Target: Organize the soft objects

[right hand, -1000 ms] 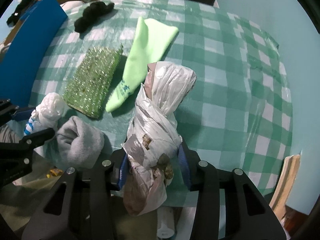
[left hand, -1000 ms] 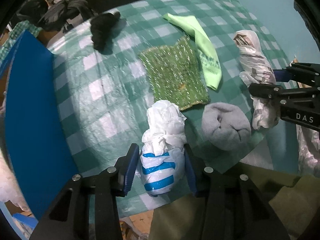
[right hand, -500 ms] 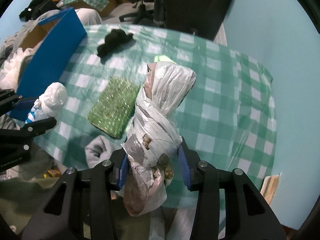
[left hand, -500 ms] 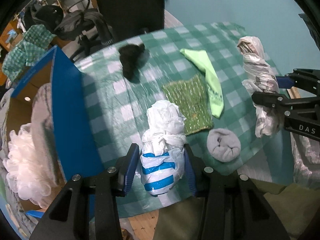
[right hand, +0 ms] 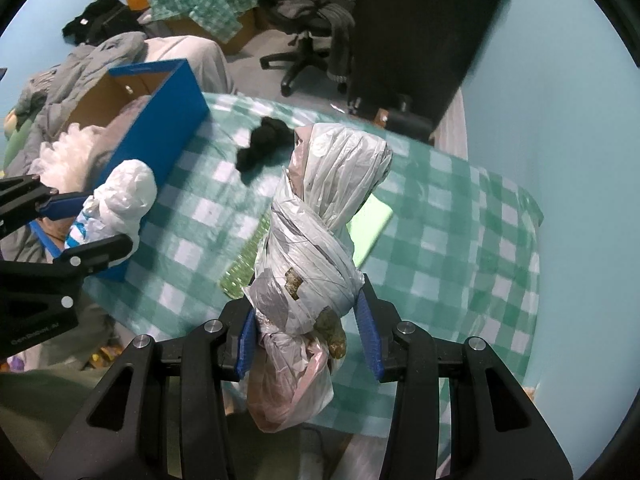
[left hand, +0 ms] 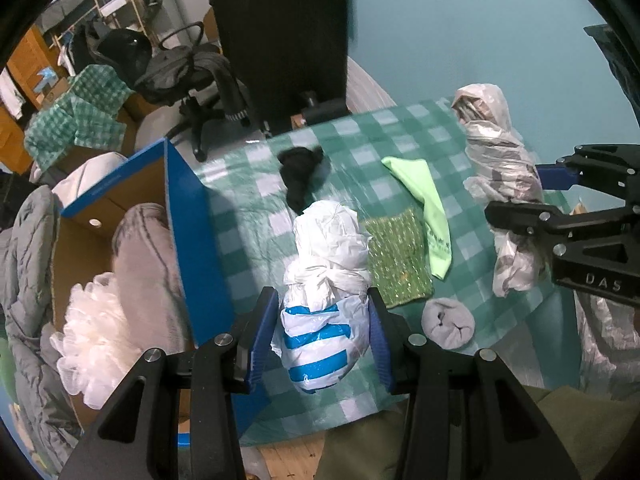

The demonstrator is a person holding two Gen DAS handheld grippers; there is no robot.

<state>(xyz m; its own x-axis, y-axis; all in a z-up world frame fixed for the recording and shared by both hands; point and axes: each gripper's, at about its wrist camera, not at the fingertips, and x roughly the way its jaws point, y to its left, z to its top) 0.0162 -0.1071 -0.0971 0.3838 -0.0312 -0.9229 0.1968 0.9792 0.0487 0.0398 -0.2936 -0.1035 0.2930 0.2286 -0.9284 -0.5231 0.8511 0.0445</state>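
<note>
My left gripper (left hand: 323,334) is shut on a knotted white plastic bag with blue stripes (left hand: 326,292), held high above the green checked table (left hand: 248,216). My right gripper (right hand: 306,334) is shut on a knotted grey plastic bag (right hand: 316,236), also lifted. Each bundle shows in the other view: the grey bag (left hand: 500,184) at the right, the striped bag (right hand: 116,204) at the left. On the table lie a black cloth (left hand: 300,176), a lime green cloth (left hand: 428,204), a green glittery pad (left hand: 398,268) and a rolled grey sock (left hand: 448,322).
An open blue cardboard box (left hand: 188,216) stands at the table's left edge, holding a white mesh pouf (left hand: 94,340) and a grey soft item (left hand: 144,264). Behind the table are an office chair (left hand: 192,76), a dark cabinet (left hand: 280,40) and a teal wall.
Both grippers have risen with their bags, so the table looks smaller and farther below. The blue box's inside and the room behind have come into view.
</note>
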